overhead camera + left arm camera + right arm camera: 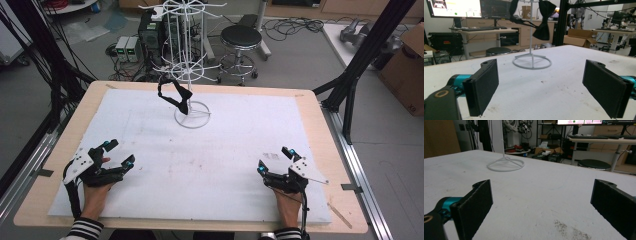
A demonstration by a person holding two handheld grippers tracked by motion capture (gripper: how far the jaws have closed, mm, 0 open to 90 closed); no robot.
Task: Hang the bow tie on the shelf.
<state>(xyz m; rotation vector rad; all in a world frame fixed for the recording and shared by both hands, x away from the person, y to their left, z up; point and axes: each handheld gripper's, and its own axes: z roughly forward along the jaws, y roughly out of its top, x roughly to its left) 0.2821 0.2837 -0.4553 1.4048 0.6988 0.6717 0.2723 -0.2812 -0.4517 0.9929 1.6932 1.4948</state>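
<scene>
Both grippers' jaws wide, well short of the seemingly hanging bow tie [179, 96].

The person's left hand [95, 192] comes in from the bottom edge with a striped sleeve at the wrist. It holds the left gripper [120, 153], whose jaws stand wide apart and point forward and to the right. The right hand [288, 205] holds the right gripper [275, 159], its jaws likewise spread wide and pointing forward, slightly left.

Rack [503, 157] top cut off by frame edge in both gripper views; bow tie [541, 21] top cropped.
</scene>
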